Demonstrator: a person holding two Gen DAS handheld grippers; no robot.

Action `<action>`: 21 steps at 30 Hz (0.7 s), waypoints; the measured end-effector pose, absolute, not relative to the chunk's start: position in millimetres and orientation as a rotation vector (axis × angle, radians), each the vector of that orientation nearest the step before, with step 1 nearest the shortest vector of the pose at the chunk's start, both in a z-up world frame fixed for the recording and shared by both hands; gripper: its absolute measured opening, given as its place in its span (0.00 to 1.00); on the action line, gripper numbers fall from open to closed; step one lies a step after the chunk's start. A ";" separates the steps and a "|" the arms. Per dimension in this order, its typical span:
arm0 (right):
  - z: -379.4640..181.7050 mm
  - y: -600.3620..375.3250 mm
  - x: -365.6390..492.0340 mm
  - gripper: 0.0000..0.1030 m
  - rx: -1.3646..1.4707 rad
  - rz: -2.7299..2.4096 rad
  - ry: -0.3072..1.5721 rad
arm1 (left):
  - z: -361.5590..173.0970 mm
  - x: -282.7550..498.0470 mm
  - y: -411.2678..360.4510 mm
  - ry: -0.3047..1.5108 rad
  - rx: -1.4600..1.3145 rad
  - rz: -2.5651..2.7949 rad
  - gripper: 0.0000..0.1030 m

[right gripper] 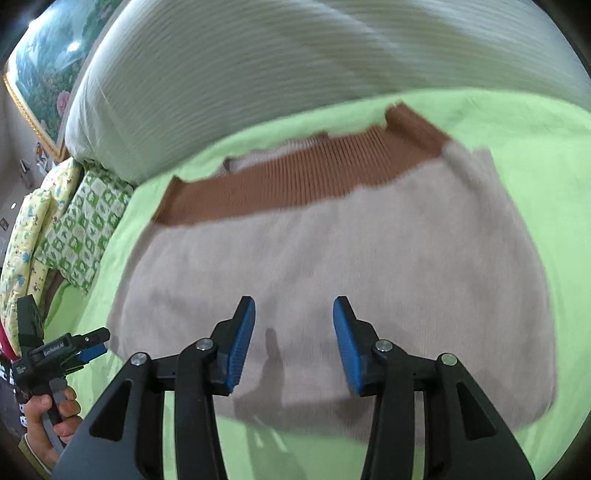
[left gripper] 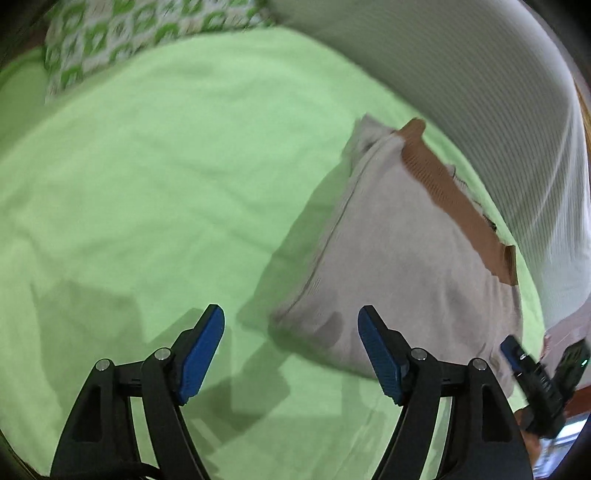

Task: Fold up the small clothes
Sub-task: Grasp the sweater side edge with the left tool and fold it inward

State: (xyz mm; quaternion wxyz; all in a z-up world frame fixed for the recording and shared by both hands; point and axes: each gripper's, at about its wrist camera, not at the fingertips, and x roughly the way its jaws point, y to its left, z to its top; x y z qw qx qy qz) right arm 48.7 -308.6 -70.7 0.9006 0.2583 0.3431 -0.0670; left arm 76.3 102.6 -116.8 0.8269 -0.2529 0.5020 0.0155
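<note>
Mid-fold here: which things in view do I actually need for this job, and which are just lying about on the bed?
For the job:
- beige garment with brown ribbed band, lying on the green sheet
- left gripper, open, empty
- right gripper, open, empty

Lying about:
- white striped pillow
- green patterned pillow
- yellow patterned bedding
- framed picture

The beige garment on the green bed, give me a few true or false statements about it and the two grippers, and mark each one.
1. The right gripper is clamped on the beige garment. False: its jaws are open above it, holding nothing.
2. The garment has a brown ribbed band along one edge. True.
3. The garment lies on a blue sheet. False: it lies on the green sheet.
4. The left gripper is open. True.
5. A green-patterned pillow sits on top of the garment. False: it lies apart from it.
</note>
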 end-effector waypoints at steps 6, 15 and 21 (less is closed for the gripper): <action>-90.2 -311.0 28.3 0.44 0.596 -0.201 0.744 | -132.9 82.8 94.3 1.094 -0.621 -0.016 0.73; -69.1 -309.2 36.3 0.44 0.543 -0.198 0.708 | -146.0 110.3 78.6 1.085 -0.779 -0.031 0.75; -64.9 -305.8 63.9 0.44 0.510 -0.158 0.710 | -144.4 121.2 73.0 1.055 -0.778 -0.003 0.74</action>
